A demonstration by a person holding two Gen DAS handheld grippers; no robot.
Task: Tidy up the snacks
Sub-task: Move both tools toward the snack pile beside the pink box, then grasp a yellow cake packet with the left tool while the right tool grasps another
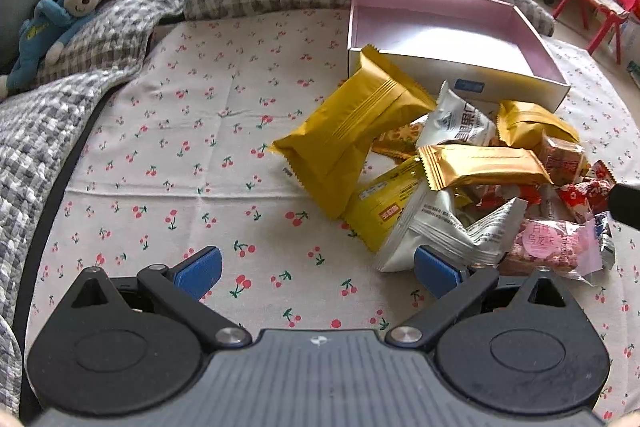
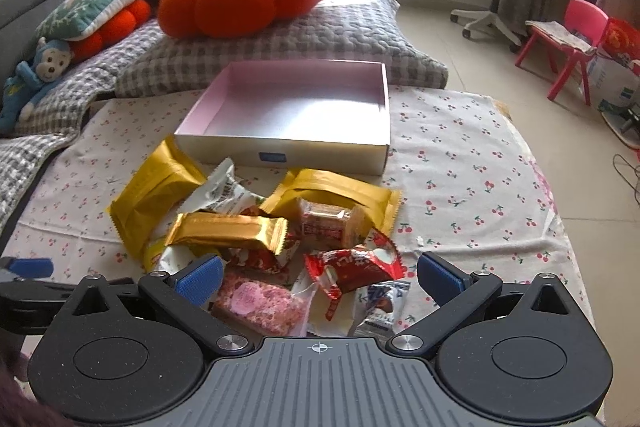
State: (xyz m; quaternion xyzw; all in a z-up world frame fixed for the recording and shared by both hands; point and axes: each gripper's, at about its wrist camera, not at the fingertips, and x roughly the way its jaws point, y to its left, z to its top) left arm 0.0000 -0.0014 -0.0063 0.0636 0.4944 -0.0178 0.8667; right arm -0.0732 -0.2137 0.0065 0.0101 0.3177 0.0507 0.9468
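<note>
The left gripper (image 1: 318, 269) hangs with jaws spread wide, holding nothing, over the cherry-print cloth (image 1: 180, 155); the right gripper (image 2: 320, 277) is likewise spread and empty above the snack pile (image 2: 256, 227) (wrapped packets, heaped loosely), which lies just in front of the pink-lined box (image 2: 280, 157), touching its near wall.

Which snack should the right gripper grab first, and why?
Probably lower the right gripper onto the red wrapper and close. Its jaws are open with that snack right between them, and the pink box behind the pile holds nothing yet.
</note>
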